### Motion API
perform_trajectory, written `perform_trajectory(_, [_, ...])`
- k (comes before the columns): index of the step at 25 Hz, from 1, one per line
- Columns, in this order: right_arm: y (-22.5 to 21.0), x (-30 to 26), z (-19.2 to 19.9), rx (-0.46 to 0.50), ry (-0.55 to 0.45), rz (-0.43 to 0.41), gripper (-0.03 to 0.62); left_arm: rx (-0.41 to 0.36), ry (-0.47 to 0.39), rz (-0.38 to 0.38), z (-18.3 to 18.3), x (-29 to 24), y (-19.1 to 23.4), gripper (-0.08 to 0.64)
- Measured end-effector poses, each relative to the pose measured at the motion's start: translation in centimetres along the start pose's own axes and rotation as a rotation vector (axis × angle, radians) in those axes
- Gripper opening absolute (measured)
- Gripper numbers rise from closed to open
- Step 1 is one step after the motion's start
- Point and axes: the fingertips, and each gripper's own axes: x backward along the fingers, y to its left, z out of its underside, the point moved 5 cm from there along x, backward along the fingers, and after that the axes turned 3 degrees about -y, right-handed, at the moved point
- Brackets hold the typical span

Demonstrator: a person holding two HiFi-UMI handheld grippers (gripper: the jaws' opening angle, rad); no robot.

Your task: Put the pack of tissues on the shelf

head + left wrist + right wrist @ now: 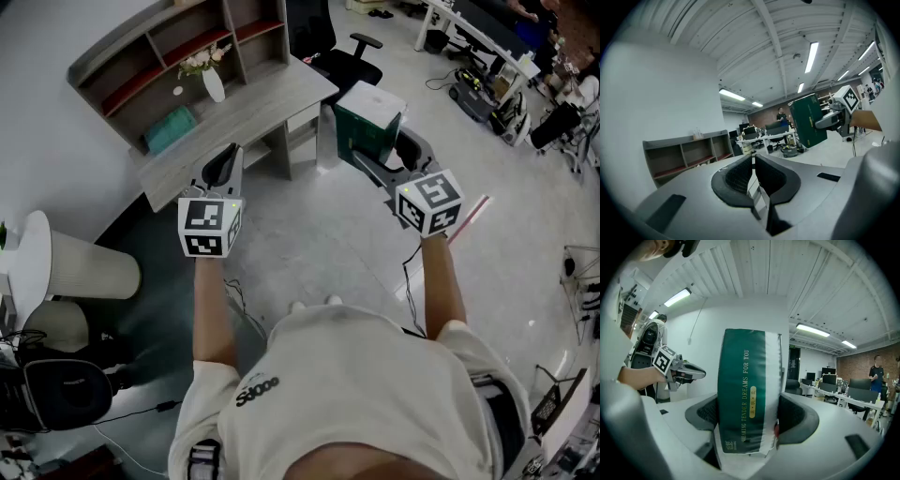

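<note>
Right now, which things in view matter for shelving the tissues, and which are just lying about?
Job: pack of tissues, clamped in right gripper; shelf unit on the desk.
Lying about: vase of flowers, teal box, office chair.

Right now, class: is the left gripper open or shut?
Shut. In the left gripper view, the left gripper has its pads pressed together with nothing between them.

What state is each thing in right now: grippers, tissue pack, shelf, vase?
Green pack of tissues: held in the air.
Right gripper: jaws shut on the pack.
Left gripper: jaws together, empty.
Grey wooden shelf: visible compartments look empty.
White flower vase: upright on the desk.
</note>
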Motion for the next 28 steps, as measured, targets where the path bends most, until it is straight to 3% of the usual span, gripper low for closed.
perform_trajectory(13, [1.1,-1.5,0.1,0.001,0.016,0.015,0.351,0.016,0.006,0.002,1.3,0.6,1.9,0.037])
perform_trajectory(21, [2.7,-2.5,0.2,-0.054,0.017,0.051,0.351,0.050,0.010,-0.002,3.2,1.8,4.5,0.037])
perform_trajectory(28, [4.9,-4.2,0.3,-0.052,0.035,0.059,0.351,0.035,0.023,0.019,4.9,2.4,6.1,0.037])
